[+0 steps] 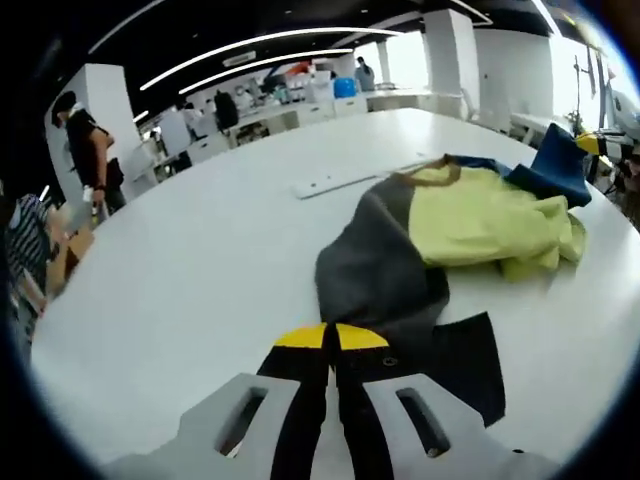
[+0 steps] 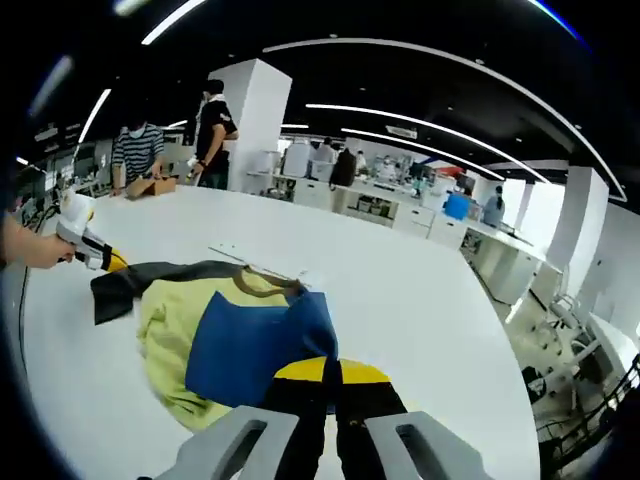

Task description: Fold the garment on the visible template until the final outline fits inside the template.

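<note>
A crumpled grey, yellow and blue garment lies on the white counter. The left tool pinches its grey sleeve; the right tool pinches its blue edge.

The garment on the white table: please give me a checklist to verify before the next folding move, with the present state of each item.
1. Left gripper shut on the garment's grey part: ok.
2. Right gripper shut on the blue part: ok.
3. Garment lies flat: not ok, bunched.
4. Template outline visible: cannot tell.
5. Garment fully on the table: ok.
</note>
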{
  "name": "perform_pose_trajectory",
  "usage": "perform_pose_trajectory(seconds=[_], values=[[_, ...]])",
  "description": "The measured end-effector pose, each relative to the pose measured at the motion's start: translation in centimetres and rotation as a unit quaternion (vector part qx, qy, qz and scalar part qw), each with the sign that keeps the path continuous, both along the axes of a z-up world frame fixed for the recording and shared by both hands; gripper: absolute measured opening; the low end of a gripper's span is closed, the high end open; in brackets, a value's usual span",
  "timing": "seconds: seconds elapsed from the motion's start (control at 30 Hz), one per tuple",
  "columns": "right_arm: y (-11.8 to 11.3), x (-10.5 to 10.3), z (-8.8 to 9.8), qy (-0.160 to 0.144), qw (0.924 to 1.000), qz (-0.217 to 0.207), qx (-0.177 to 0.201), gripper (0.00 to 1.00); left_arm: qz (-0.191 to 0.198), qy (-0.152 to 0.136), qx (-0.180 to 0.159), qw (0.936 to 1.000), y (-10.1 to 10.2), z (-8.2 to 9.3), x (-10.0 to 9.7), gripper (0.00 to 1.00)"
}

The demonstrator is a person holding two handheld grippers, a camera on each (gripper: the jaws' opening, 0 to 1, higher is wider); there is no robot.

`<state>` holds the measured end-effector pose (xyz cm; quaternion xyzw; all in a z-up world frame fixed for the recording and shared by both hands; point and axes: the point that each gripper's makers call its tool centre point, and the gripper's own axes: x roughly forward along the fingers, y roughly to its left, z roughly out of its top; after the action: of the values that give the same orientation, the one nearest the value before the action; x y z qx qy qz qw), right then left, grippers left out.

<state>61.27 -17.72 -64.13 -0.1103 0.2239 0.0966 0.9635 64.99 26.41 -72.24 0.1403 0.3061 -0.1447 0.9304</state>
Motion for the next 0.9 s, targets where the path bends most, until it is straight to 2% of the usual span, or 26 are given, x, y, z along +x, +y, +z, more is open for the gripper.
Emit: perform_pose_trajectory(seconds=[0.07,0.1,0.17,0.23,0.33,0.43,0.67,0.77,0.9], values=[[-1.3,0.2,-0.4,0.0,0.9997,-0.023,0.01,0.0,0.003,0.0,0.0,1.0,0.3,-0.1,0.2,0.0],[-2.2,0.1,-0.9,0.01,0.9989,-0.041,0.018,0.0,0.005,0.0,0.0,1.0,0.5,-0.1,0.2,0.0],[-2.9,0.2,-1.2,0.011,0.9984,-0.049,0.024,0.0,0.008,0.0,0.0,1.0,0.7,-0.1,0.3,0.0],[-4.0,-0.1,-2.0,0.027,0.9969,-0.067,0.029,0.0,0.01,0.001,0.007,0.9999,0.9,-0.3,0.5,0.0],[-5.2,0.1,-2.3,0.017,0.9943,-0.095,0.047,0.0,0.016,0.002,0.007,0.9998,1.3,-0.4,0.7,0.0],[-6.6,0.0,-3.1,0.017,0.9877,-0.138,0.071,0.0,0.019,0.002,0.016,0.9997,1.7,-0.6,1.0,0.0],[-9.1,-0.3,-4.7,0.02,0.9813,-0.178,0.071,0.0,0.029,-0.003,0.034,0.999,2.9,-0.5,1.9,0.0],[-10.1,-0.5,-5.1,0.022,0.9797,-0.189,0.062,0.0,0.037,-0.003,0.026,0.999,3.3,-0.5,2.2,0.0],[-11.7,-0.5,-5.9,0.021,0.9733,-0.215,0.077,0.0,0.052,0.003,0.015,0.9985,3.6,-0.9,2.5,0.0]])
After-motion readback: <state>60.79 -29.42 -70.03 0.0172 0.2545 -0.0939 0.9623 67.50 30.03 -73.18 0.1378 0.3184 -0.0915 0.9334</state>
